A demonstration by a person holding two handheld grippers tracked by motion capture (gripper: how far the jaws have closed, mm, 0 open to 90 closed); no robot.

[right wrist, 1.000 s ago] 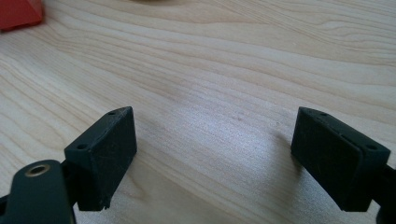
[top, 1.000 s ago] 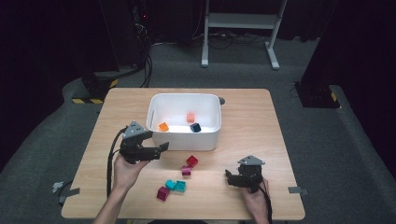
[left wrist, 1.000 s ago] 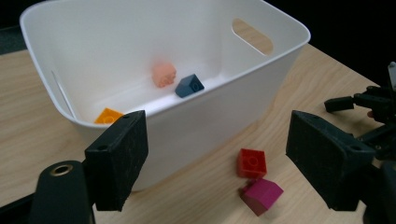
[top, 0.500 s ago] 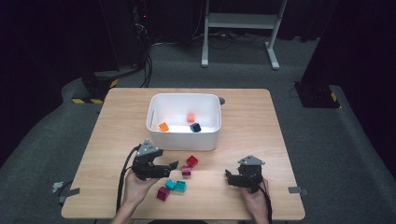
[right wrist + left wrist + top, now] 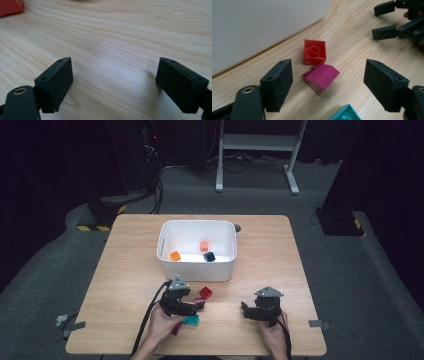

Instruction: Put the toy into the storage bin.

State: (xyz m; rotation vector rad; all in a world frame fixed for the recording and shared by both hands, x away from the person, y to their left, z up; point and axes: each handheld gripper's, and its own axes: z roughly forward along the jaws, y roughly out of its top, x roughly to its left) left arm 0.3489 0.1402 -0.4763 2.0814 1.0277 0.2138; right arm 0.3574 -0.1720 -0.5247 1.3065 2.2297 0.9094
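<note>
Wooden table [image 5: 352,30], magenta block [image 5: 322,77] lying between left hand-held gripper [image 5: 328,87] jaws, spread apart, just narrowing, not touching it

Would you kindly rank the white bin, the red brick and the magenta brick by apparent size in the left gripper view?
1. White bin, by far the largest.
2-3. Magenta brick and red brick: they look about alike, and the magenta one lies nearer the camera, so I leave them unranked.

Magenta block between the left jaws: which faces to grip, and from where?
Judging by the left gripper view, grip the magenta block across its two flat side walls, coming down from above. It lies tipped, studs toward the red block, so the top slopes; the sides look parallel. The left gripper already straddles it, open, just starting to close, pads not yet touching.
</note>
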